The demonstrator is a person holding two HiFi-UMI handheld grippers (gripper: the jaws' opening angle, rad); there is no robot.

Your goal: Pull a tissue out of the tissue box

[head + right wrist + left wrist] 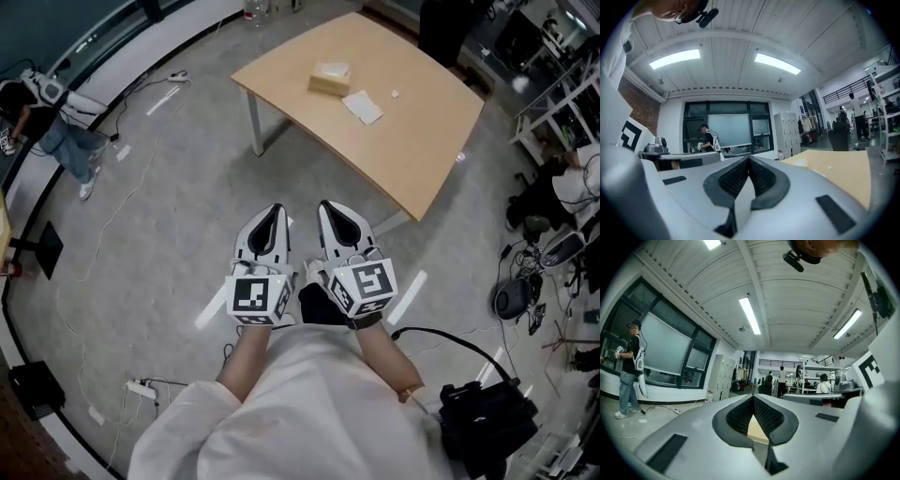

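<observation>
In the head view a tan tissue box (329,78) sits on the wooden table (412,141), far ahead of both grippers. A flat white tissue (362,106) lies just to its right. My left gripper (275,208) and right gripper (328,204) are held side by side over the grey floor, pointing at the table and well short of its near edge. Both are shut with nothing between the jaws. In the left gripper view the jaw tips of the left gripper (753,397) meet. The right gripper (749,159) looks the same in its own view, with the table (834,173) to its right.
A person (47,131) stands by the windows at far left. Cables and a power strip (141,387) lie on the floor. A black bag (483,412) with a cable sits at lower right. Shelving, equipment and another person (562,183) crowd the right side.
</observation>
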